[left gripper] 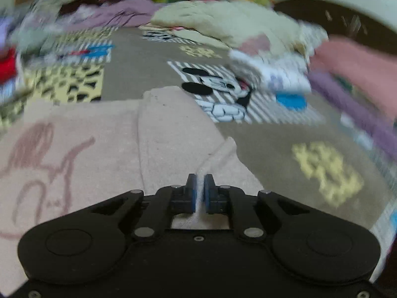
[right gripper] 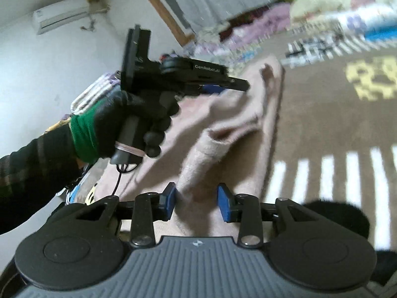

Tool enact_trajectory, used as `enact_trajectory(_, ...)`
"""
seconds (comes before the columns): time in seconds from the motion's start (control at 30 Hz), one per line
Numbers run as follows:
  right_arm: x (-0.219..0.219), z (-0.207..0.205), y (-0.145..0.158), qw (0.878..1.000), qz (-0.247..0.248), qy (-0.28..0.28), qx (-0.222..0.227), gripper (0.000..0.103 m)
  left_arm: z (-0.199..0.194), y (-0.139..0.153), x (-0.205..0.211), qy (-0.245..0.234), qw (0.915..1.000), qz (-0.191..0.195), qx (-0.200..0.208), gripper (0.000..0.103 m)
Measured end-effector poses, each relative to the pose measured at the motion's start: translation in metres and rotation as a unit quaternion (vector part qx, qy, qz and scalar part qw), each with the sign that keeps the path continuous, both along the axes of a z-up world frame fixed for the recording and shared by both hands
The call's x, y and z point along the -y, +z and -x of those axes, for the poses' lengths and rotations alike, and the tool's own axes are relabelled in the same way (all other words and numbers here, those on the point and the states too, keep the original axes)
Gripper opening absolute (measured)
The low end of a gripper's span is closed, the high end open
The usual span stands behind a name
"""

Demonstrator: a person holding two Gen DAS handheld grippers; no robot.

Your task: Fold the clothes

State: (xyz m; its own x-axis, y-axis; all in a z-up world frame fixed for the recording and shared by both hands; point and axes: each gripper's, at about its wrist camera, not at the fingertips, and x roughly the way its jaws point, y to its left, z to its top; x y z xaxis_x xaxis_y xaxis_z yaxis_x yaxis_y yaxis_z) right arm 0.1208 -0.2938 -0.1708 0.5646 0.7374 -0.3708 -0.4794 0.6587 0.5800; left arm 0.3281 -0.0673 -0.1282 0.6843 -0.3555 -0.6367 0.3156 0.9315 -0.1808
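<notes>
Pink fleece, a garment (left gripper: pixel 104 134) with a darker line drawing on it, lies spread on a brown patterned blanket (left gripper: pixel 273 134). The left gripper (left gripper: pixel 200 191) is clenched on a raised fold of the garment, the cloth pinched between its blue pads. The right gripper (right gripper: pixel 197 201) stands released, its jaws apart with a bunched ridge of the same garment rising between them. A black-gloved hand (right gripper: pixel 139 121) with a green cuff holds the left gripper's handle. Piled laundry (left gripper: pixel 223 24) lies behind, blurred.
</notes>
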Motion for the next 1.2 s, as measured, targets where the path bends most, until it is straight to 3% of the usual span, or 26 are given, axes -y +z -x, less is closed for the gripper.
enact_trajectory(0.03, 0.001, -0.001, -0.001, 1.0, -0.005, 0.0, -0.007, 0.024, -0.002, -0.002, -0.003, 0.006, 0.9999, 0.011, -0.005, 0.006)
enact_trajectory(0.07, 0.003, -0.001, -0.002, 1.0, -0.009, -0.001, -0.014, 0.02, -0.004, -0.008, 0.003, -0.003, 0.9999, -0.014, -0.005, 0.006)
enact_trajectory(0.13, 0.005, -0.002, -0.004, 0.999, -0.018, -0.001, -0.028, 0.018, -0.006, -0.011, 0.005, -0.009, 0.9999, -0.008, -0.004, 0.006)
enact_trajectory(0.2, 0.008, -0.003, -0.006, 0.999, -0.027, -0.002, -0.041, 0.018, -0.006, -0.009, 0.007, -0.018, 0.9998, -0.009, 0.003, 0.008)
enact_trajectory(0.27, 0.01, -0.005, -0.008, 0.998, -0.036, -0.003, -0.055, 0.018, 0.0, -0.002, 0.009, -0.027, 0.9987, -0.035, 0.026, 0.01)
enact_trajectory(0.33, 0.013, -0.006, -0.01, 0.997, -0.046, -0.003, -0.069, 0.02, 0.011, 0.01, 0.001, -0.015, 0.9982, -0.025, 0.052, 0.017)
enact_trajectory(0.4, 0.014, -0.006, -0.011, 0.996, -0.051, -0.005, -0.078, 0.025, 0.025, 0.023, -0.005, -0.017, 0.9968, -0.02, 0.076, 0.017)
enact_trajectory(0.57, 0.003, 0.005, 0.002, 0.999, 0.01, -0.034, -0.02, 0.026, 0.045, 0.025, -0.004, -0.038, 0.9963, -0.019, 0.075, 0.017)
enact_trajectory(0.67, -0.004, 0.011, 0.011, 0.997, 0.047, -0.051, 0.014, 0.026, 0.042, 0.014, 0.001, -0.027, 0.997, -0.034, 0.064, 0.017)
enact_trajectory(0.77, -0.011, 0.018, 0.019, 0.993, 0.084, -0.068, 0.049, 0.026, 0.048, 0.011, -0.002, -0.018, 0.9975, -0.021, 0.064, 0.017)
enact_trajectory(0.9, -0.02, 0.027, 0.03, 0.982, 0.132, -0.091, 0.096, 0.026, 0.054, 0.007, -0.015, 0.007, 0.9974, -0.012, 0.071, 0.049)
enact_trajectory(0.93, -0.023, 0.029, 0.032, 0.979, 0.144, -0.096, 0.107, 0.026, 0.051, 0.005, -0.016, 0.008, 0.9976, -0.01, 0.068, 0.049)
enact_trajectory(1.03, -0.014, 0.028, 0.027, 0.982, 0.132, -0.107, 0.086, 0.03, 0.041, -0.001, -0.017, 0.001, 0.9983, -0.007, 0.057, 0.047)
enact_trajectory(1.07, -0.012, 0.024, 0.022, 0.985, 0.118, -0.107, 0.062, 0.032, 0.034, -0.006, -0.016, -0.002, 0.9991, -0.006, 0.043, 0.042)
enact_trajectory(1.1, -0.01, 0.02, 0.016, 0.988, 0.103, -0.108, 0.039, 0.032, 0.027, -0.01, -0.015, -0.005, 0.9996, -0.004, 0.028, 0.027)
enact_trajectory(1.2, -0.014, 0.015, 0.009, 0.992, 0.085, -0.086, 0.018, 0.031, 0.017, -0.012, -0.016, -0.006, 0.9997, 0.008, 0.023, 0.013)
